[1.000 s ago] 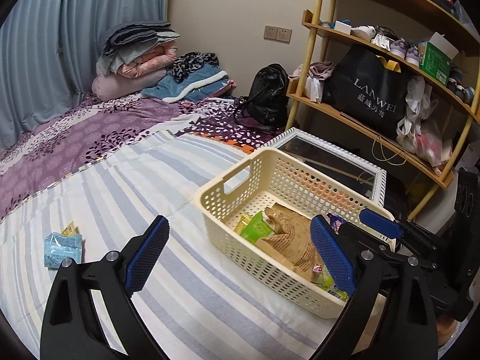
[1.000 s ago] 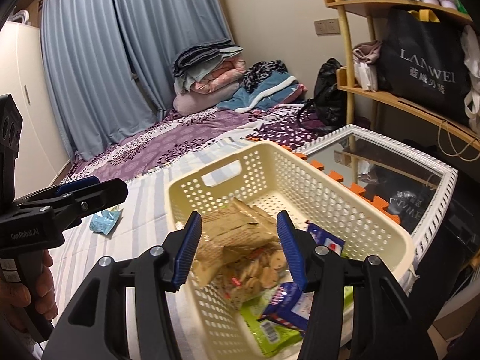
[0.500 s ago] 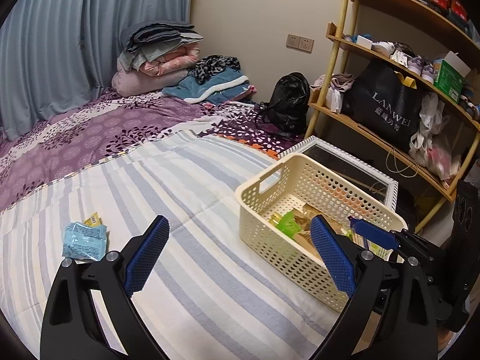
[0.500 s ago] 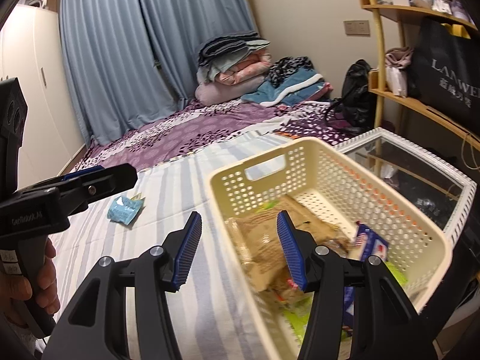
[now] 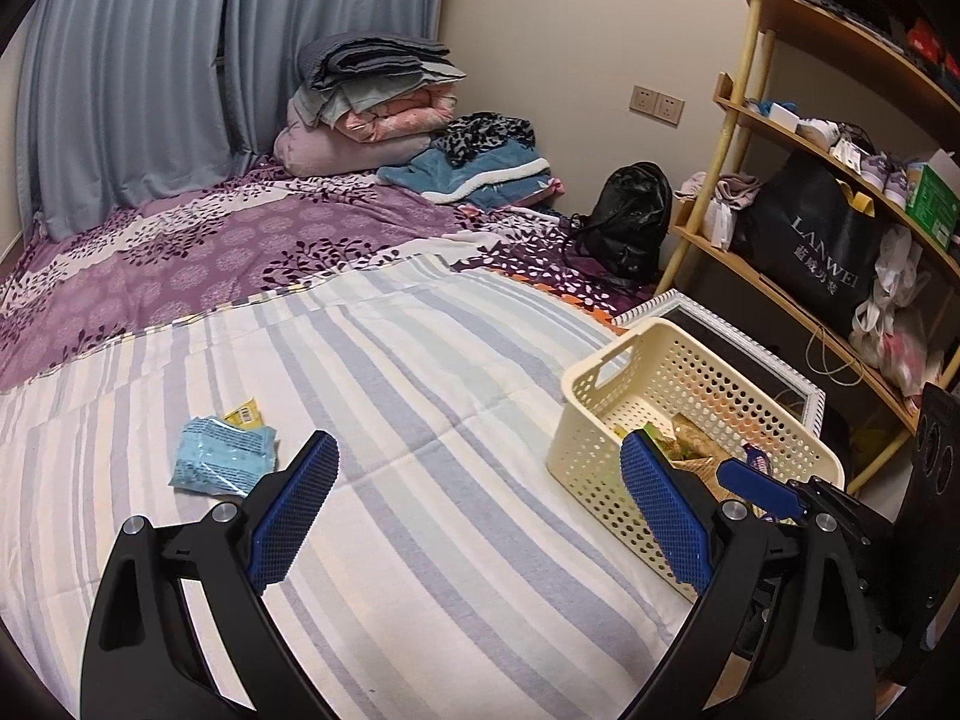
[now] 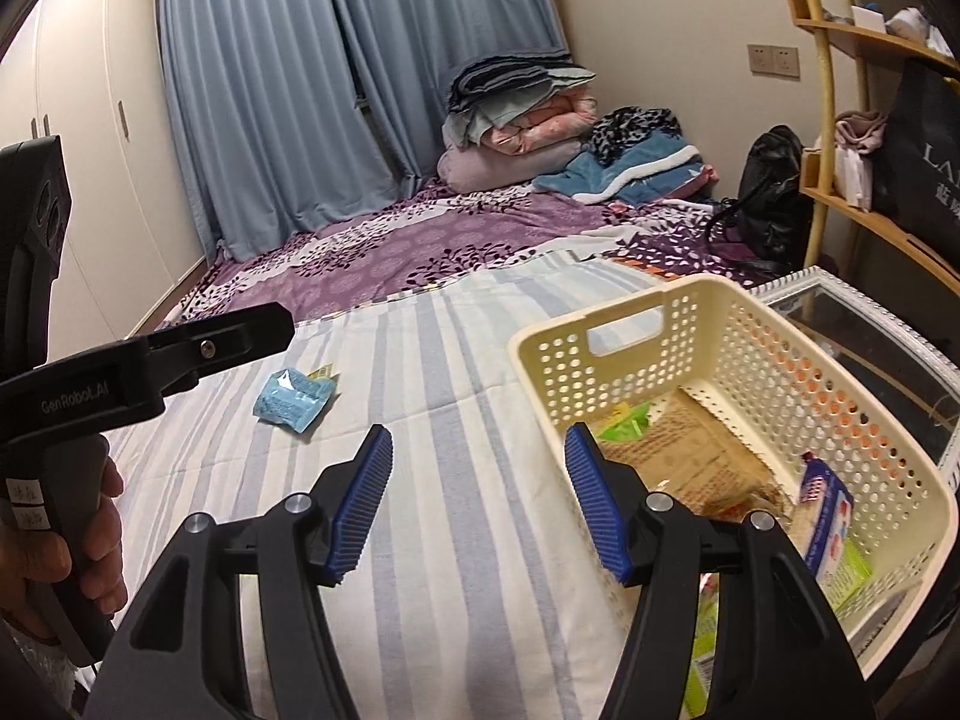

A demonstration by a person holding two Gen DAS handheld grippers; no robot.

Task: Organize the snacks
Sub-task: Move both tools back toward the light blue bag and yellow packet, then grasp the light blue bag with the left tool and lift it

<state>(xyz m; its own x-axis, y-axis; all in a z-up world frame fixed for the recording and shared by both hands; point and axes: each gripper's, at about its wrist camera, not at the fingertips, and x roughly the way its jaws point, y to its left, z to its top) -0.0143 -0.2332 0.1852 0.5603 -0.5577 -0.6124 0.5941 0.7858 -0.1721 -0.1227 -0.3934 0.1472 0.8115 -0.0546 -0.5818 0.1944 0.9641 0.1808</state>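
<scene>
A cream perforated basket (image 5: 606,420) (image 6: 720,324) stands on the striped bedspread at the right and holds several snack packs, among them a brown bag (image 6: 690,456) and a blue-white pack (image 6: 825,498). A light blue snack pack (image 5: 222,463) (image 6: 291,399) lies on the spread to the left, with a small yellow packet (image 5: 243,415) tucked behind it. My left gripper (image 5: 477,516) is open and empty, above the spread between the blue pack and the basket. My right gripper (image 6: 478,498) is open and empty at the basket's near left rim.
A white-framed glass table (image 5: 750,354) stands just behind the basket. A wooden shelf (image 5: 798,300) with a black bag is at the right. Folded quilts (image 5: 372,114) and a black backpack (image 5: 630,216) lie at the far end of the bed. The bed's near edge is low in both views.
Both grippers have swung left, away from the basket toward the blue pack. The basket has slid to the right in both views. The right gripper, which was over the basket, is now at its left rim.
</scene>
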